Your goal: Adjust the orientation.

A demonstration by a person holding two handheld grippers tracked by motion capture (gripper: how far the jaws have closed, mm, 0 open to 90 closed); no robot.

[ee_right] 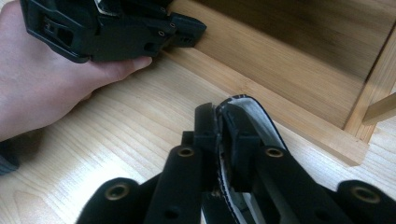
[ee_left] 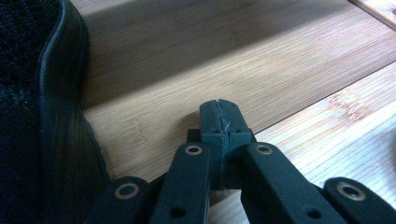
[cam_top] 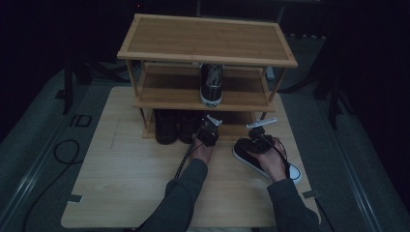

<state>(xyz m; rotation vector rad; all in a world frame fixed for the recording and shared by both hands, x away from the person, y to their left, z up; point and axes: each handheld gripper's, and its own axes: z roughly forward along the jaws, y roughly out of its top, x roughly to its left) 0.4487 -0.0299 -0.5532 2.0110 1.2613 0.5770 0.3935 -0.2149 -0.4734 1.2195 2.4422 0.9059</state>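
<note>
right fingers (ee_right: 223, 122) pinch only the thin heel rim of the sneaker (cam_top: 251, 155) lying by the desk's right edge before the rack (cam_top: 208, 104), so it could slip out when lifted, while left fingers (ee_left: 219, 119), pressed together, hold nothing.

Your high view looks forward and down from above your side of the table (cam_top: 121, 193), far enough back to take in the whole wooden rack (cam_top: 205, 41) and both forearms. Your left gripper view rides low and very close, facing along its jaws over the rack's bottom shelf (ee_left: 233, 60) beside a black shoe (ee_left: 42, 116). Your right gripper view sits just as near the tabletop, facing the rack's lower corner (your left hand (ee_right: 42, 88) crosses its upper left). Both gripper views share that bottom shelf, also seen from above.
</note>
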